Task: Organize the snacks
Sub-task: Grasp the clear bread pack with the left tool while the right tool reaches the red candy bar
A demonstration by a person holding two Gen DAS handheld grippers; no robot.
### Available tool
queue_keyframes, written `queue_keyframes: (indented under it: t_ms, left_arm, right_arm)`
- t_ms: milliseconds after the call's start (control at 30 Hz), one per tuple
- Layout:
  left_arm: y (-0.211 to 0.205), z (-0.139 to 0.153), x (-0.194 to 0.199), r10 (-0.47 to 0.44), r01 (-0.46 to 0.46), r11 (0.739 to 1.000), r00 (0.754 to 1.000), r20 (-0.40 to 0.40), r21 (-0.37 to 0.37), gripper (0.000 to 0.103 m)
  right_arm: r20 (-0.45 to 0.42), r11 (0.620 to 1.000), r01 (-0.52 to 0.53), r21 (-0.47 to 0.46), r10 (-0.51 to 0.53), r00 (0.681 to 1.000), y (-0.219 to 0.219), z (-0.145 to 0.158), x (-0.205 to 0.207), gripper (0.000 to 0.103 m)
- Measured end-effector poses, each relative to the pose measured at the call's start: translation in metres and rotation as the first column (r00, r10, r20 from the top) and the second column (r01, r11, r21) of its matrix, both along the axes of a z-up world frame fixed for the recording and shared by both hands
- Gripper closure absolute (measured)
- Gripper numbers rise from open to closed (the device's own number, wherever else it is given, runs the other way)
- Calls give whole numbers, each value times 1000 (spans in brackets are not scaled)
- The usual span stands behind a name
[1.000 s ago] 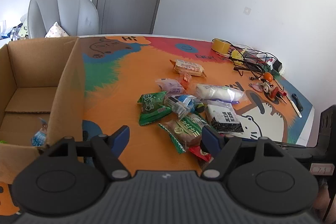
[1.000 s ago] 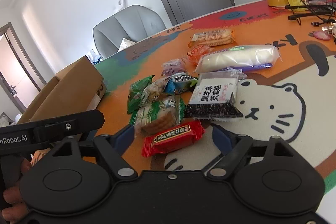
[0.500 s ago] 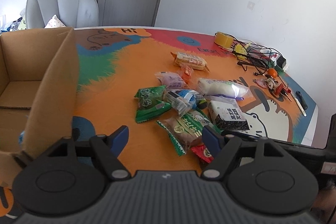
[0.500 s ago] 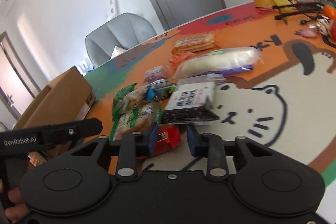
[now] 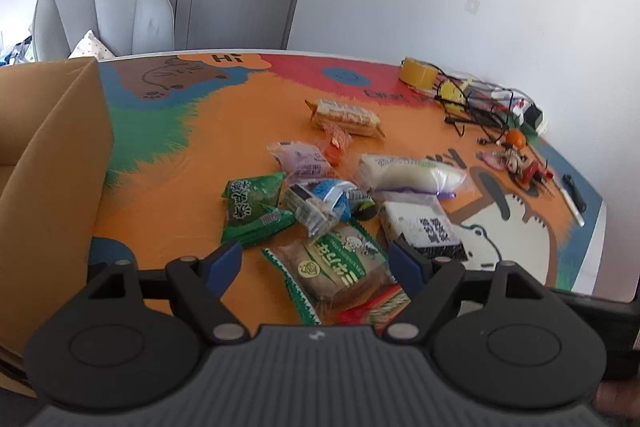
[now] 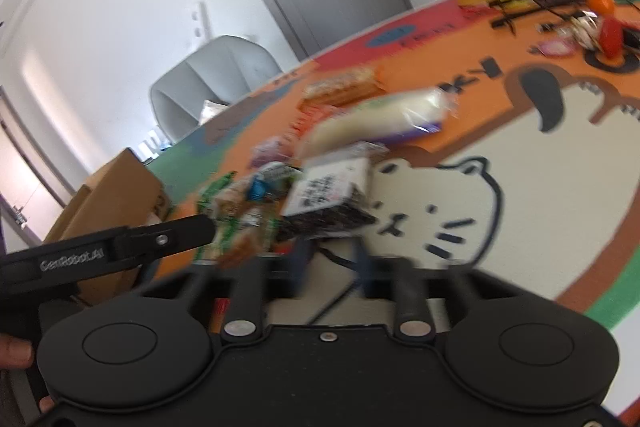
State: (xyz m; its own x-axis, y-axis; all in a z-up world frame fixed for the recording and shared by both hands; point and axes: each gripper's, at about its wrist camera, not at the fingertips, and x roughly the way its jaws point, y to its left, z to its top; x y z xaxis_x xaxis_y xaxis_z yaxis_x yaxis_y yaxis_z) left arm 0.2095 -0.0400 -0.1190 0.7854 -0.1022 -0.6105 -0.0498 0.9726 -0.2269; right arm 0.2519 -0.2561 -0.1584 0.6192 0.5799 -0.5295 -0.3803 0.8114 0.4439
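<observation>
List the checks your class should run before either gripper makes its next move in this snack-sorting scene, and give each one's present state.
1. Left gripper open: ok.
2. Left gripper lined up with the green-printed clear biscuit packet: ok.
3. Right gripper grasp: cannot tell, the view is blurred.
4. Red foil packet free of the biscuit packet: not ok, they overlap.
5. Brown cardboard box within view, left of the snack pile: ok.

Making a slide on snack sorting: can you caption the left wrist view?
Open left claw hovers over a pile of snack packets on the colourful table, cardboard box at left.
</observation>
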Motion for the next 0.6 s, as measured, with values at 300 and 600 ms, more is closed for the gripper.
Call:
queue_keyframes:
  t_ms: [300, 600]
  left_arm:
    - [17, 3, -9, 43, -43, 999, 999, 11, -29, 23]
    - [26, -2, -10, 67, -67, 997, 998, -2, -40, 23]
  right_arm:
    - [49, 995, -67, -68, 70, 996, 41, 3, -8, 32]
    - [138, 976, -31, -214, 61, 989, 63, 1, -17, 43]
